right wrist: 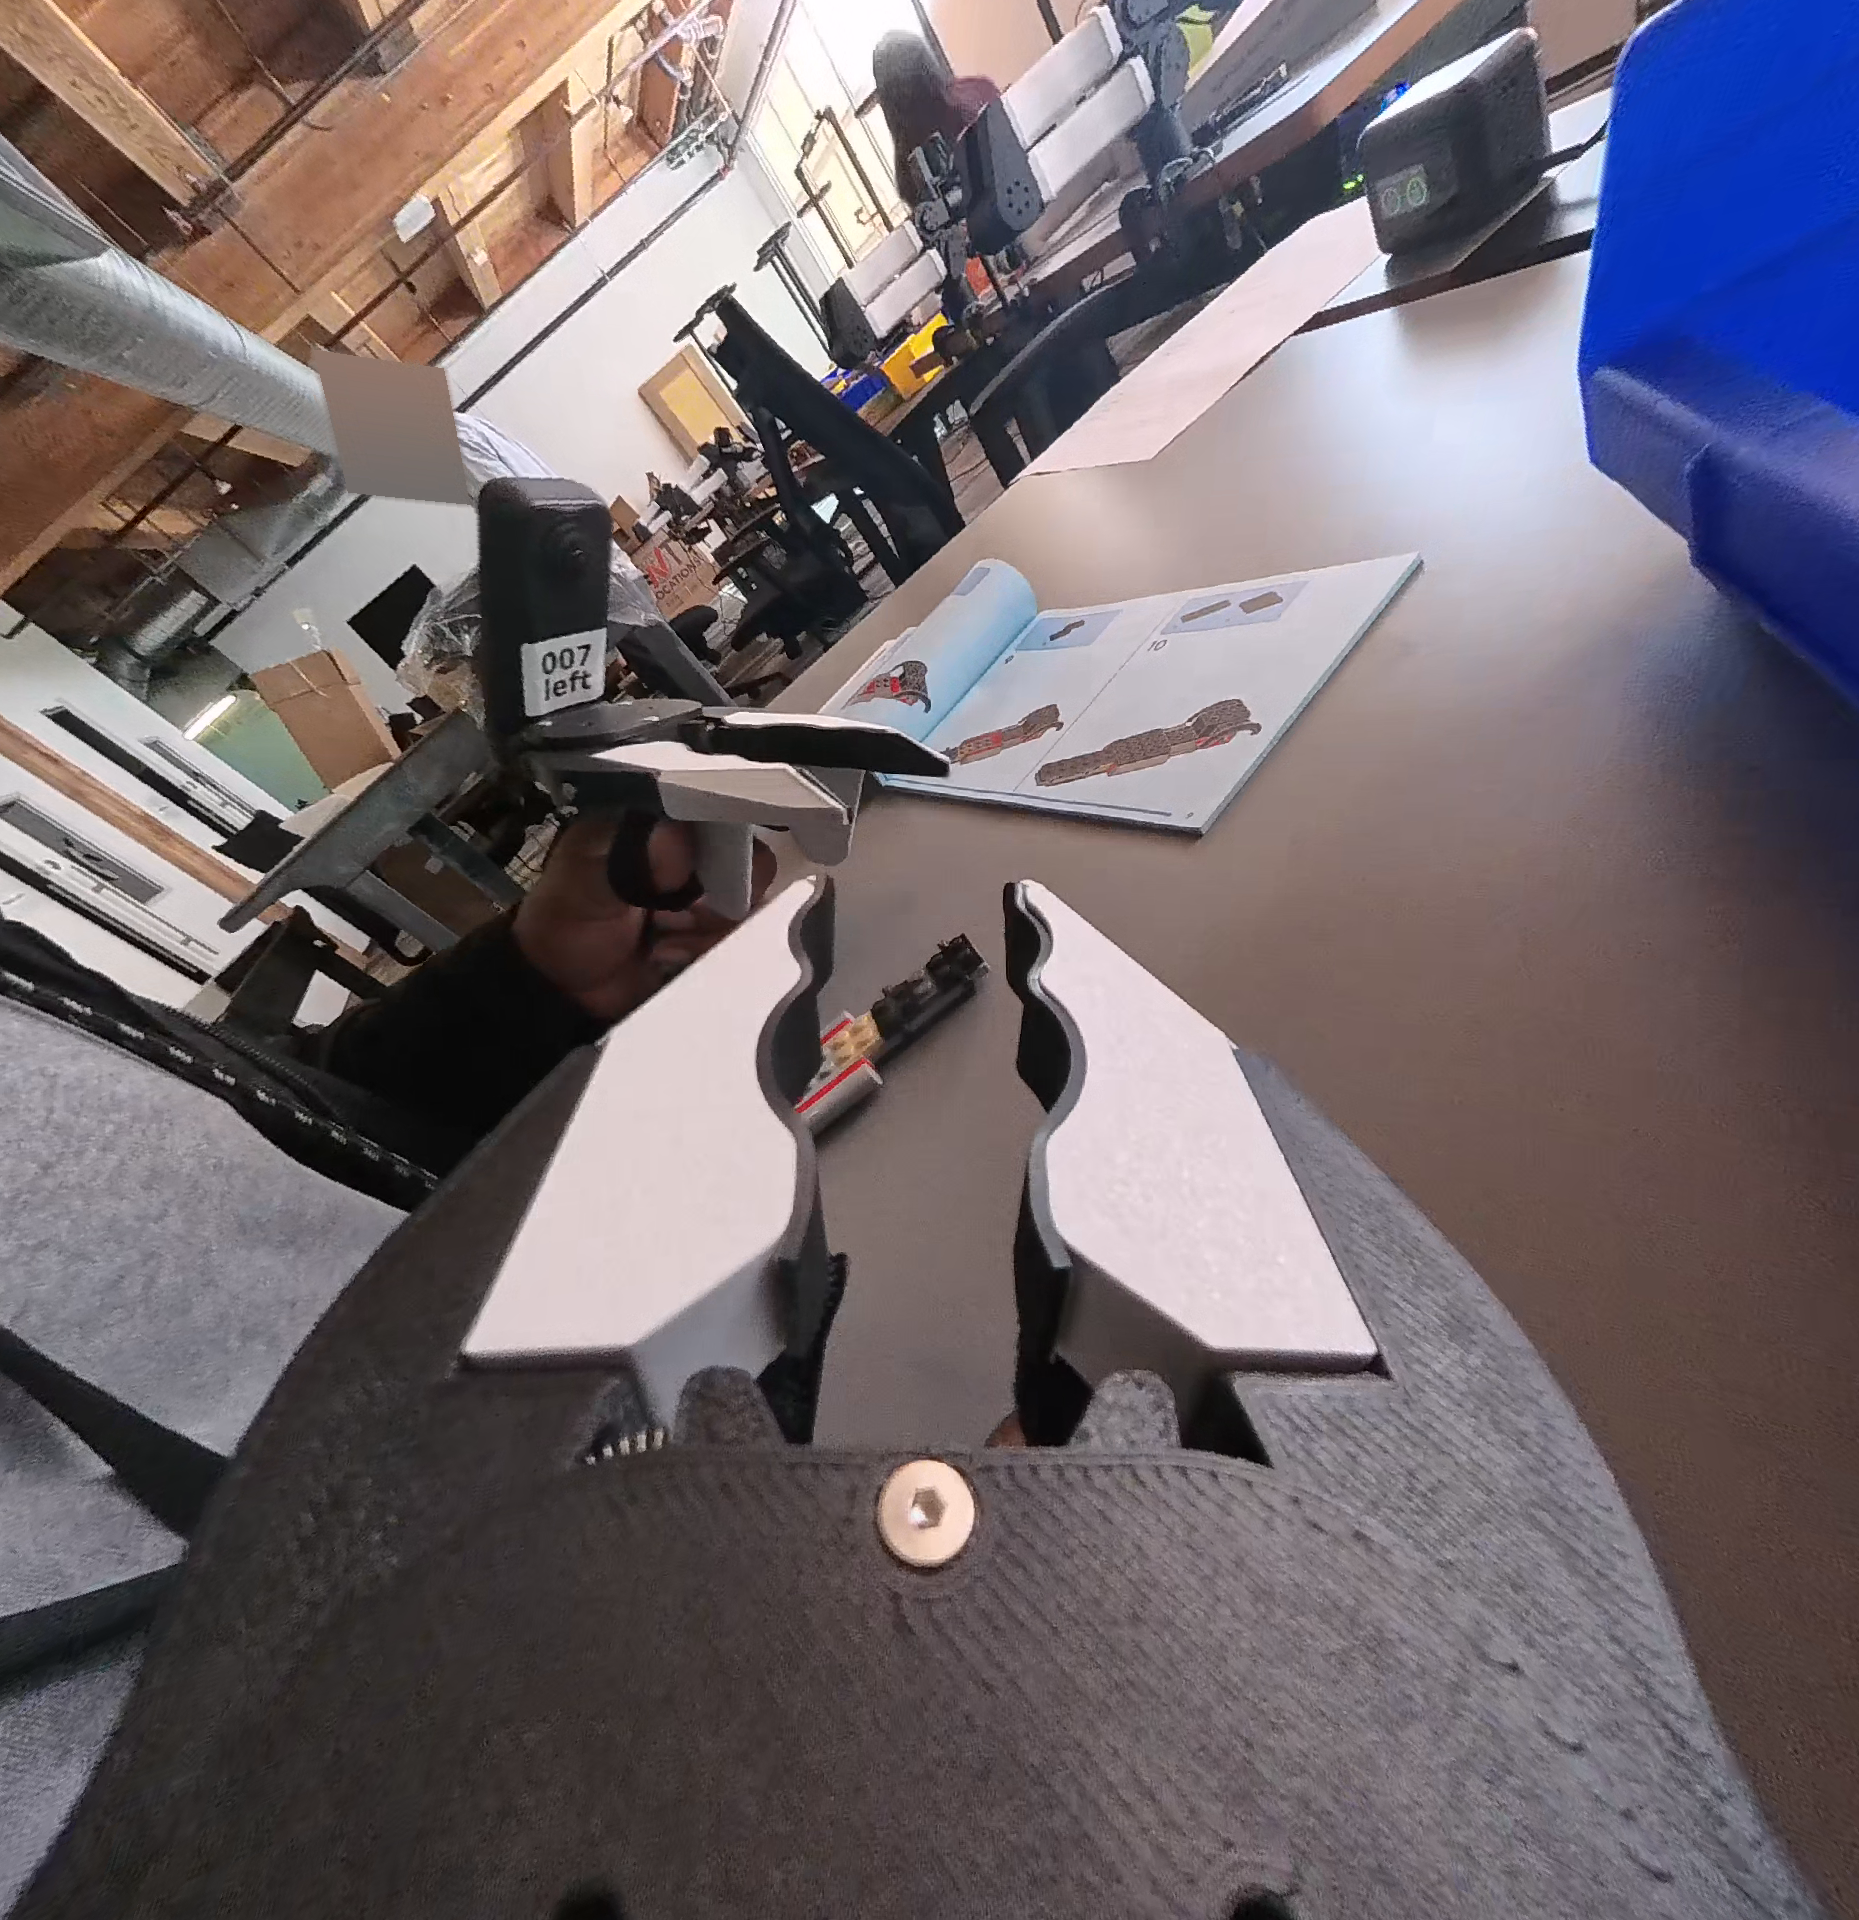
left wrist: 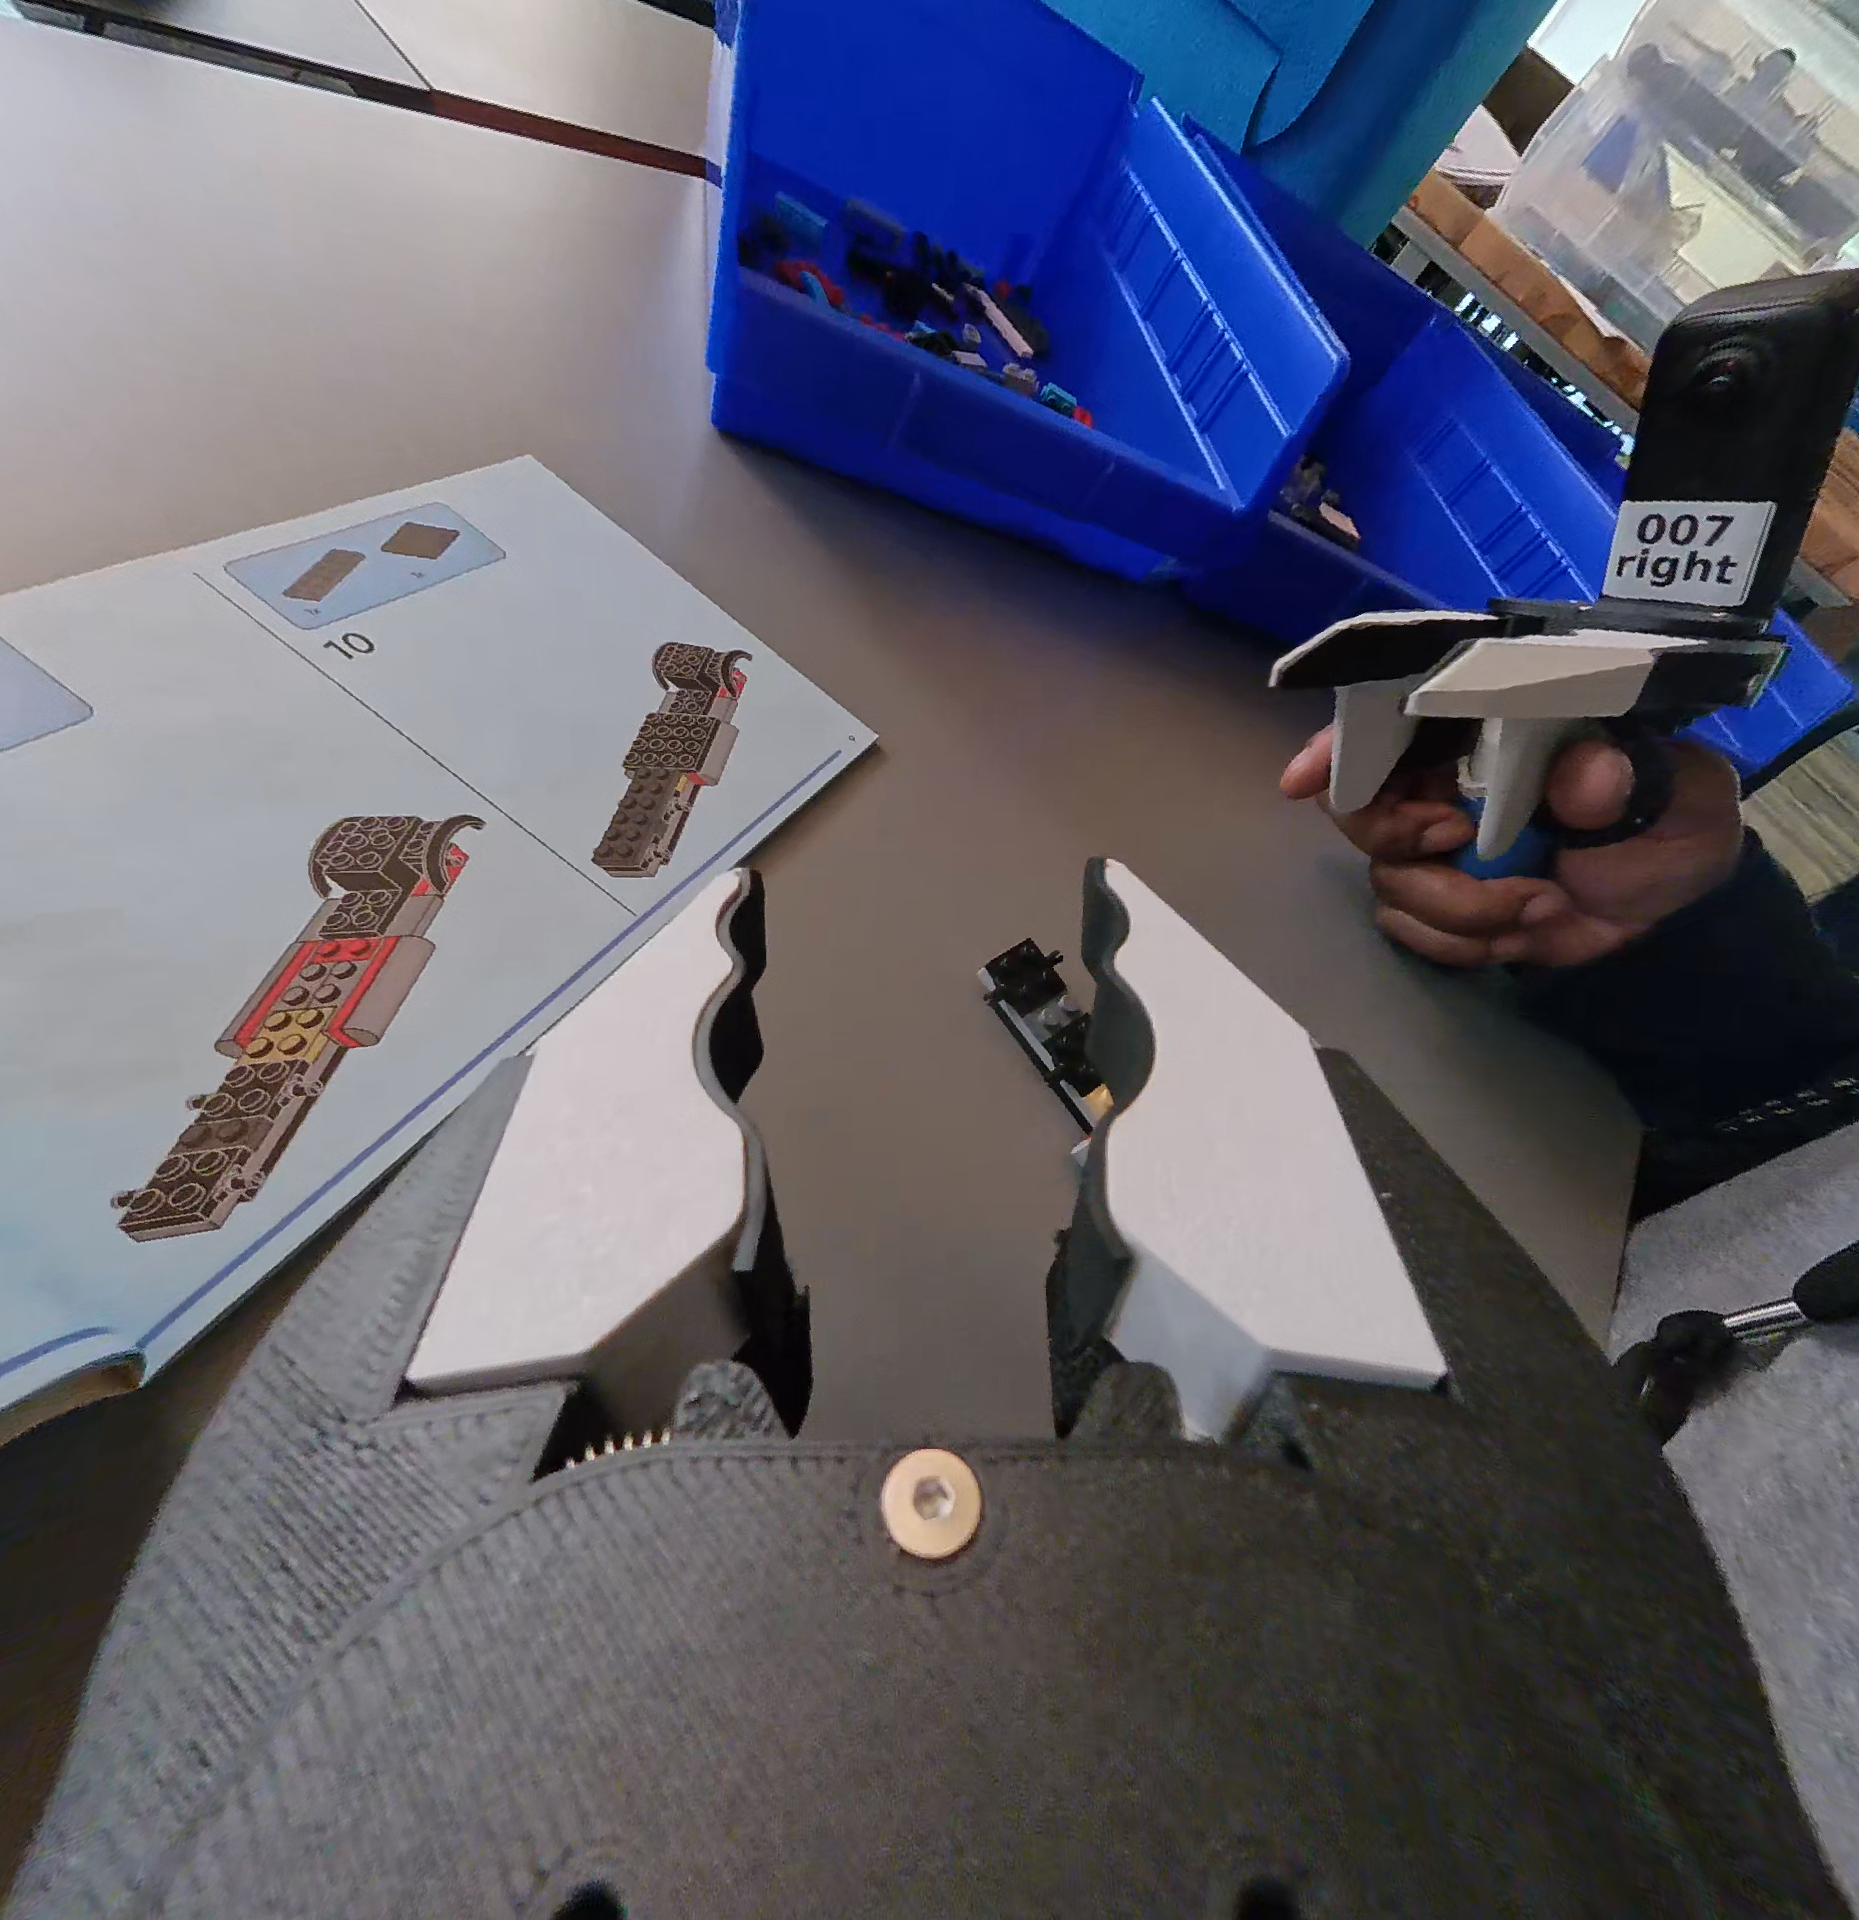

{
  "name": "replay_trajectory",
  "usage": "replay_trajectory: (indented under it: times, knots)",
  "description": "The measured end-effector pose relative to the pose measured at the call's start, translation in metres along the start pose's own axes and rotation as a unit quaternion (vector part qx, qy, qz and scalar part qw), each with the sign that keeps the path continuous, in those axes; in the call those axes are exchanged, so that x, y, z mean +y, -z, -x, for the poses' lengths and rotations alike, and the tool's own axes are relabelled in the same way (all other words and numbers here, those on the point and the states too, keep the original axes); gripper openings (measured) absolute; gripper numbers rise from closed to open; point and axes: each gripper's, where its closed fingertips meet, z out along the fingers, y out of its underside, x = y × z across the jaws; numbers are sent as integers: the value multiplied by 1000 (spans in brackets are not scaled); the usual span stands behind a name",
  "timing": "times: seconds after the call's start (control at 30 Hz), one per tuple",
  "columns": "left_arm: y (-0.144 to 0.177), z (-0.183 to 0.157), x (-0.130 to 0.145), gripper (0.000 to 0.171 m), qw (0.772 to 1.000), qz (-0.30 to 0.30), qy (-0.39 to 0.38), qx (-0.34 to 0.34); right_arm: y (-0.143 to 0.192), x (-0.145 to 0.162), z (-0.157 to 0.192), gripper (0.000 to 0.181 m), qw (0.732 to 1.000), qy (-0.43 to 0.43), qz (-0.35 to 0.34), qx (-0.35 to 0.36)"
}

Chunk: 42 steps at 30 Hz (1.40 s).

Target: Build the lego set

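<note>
Our left hand-held gripper (left wrist: 920, 883) hangs low over the counter (left wrist: 1008, 707) with its jaws spread wide and nothing between them, and our right hand-held gripper (right wrist: 917, 896) is likewise wide and empty. The part-built lego model (right wrist: 899, 1023) lies flat on the counter just ahead of both, between the two sets of tips and touching neither as far as we can tell. We judge we're between steps: the instruction booklet (left wrist: 385, 852) lies open beside us, so the next move likely calls for fetching a piece from the blue bin (left wrist: 966, 343) beyond, or steadying the model first. Room is good in the middle; the booklet's edge sits near on the left, the bins wall off the far side, and the counter's near edge is right under our wrists.
</note>
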Motion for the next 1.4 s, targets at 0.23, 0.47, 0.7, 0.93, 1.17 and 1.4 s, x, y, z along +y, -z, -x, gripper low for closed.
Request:
replay_trajectory:
  times: [0.23, 0.47, 0.7, 0.93, 1.17, 1.4]
  knots:
    - [1, 0, -1, 60, 1000, -2, 13, 9, -4, 4, -3, 35, 1000, -8, 14, 7]
    - [0, 0, 1, 60, 1000, 4, 13, 10, -7, 8, -5, 35, 999, -2, 30, 16]
    - [-9, -5, -7, 60, 1000, 6, -24, -2, -3, 10, 4, 34, 1000, -2, 26, -3]
    - [-86, -106, -112, 60, 976, 62, -183, 98, 1, 28, 25, 34, 997, 3, 65, -43]
    - [-231, -202, -115, 61, 840, 286, -442, 130, 5, 38, 38, 33, 994, 9, 83, -70]
    - [-333, -219, -50, 51, 727, 428, -519, 139, 12, 40, 46, 34, 991, 7, 85, -99]
